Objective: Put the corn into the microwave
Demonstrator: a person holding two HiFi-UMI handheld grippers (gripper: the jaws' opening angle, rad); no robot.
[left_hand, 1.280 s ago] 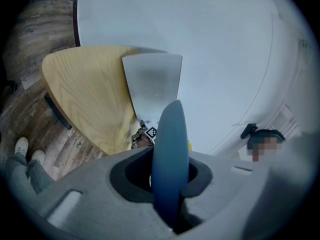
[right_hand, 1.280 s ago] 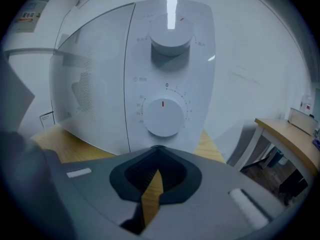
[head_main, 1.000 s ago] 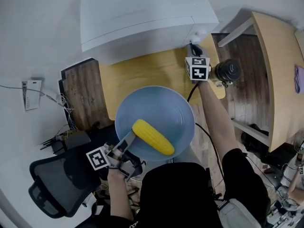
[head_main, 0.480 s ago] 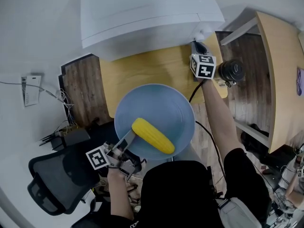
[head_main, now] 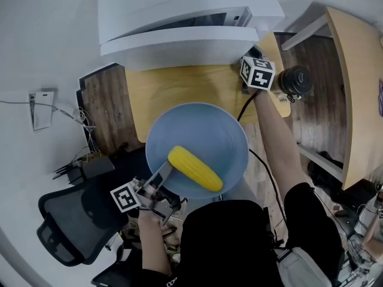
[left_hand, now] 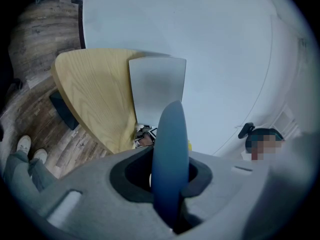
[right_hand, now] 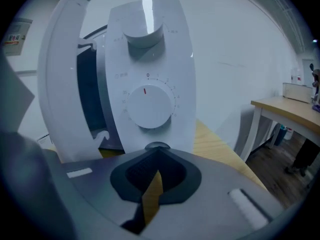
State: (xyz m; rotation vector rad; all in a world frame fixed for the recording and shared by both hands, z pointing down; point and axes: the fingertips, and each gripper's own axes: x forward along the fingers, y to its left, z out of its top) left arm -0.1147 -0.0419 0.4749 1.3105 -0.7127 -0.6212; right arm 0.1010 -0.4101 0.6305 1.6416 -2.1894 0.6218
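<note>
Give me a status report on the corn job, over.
Left gripper clamped on bowl rim, right gripper shut, empty. Corn lying in bowl. Microwave door only ajar.

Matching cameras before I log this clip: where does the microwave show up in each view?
Head view: microwave at top centre, door slightly ajar, beyond the blue bowl.
Left gripper view: pale box at centre, above the bowl's edge.
Right gripper view: fills left and centre, dial panel facing the camera, door ajar at left.
Shared landmark: the light wooden tabletop it stands on.
</note>
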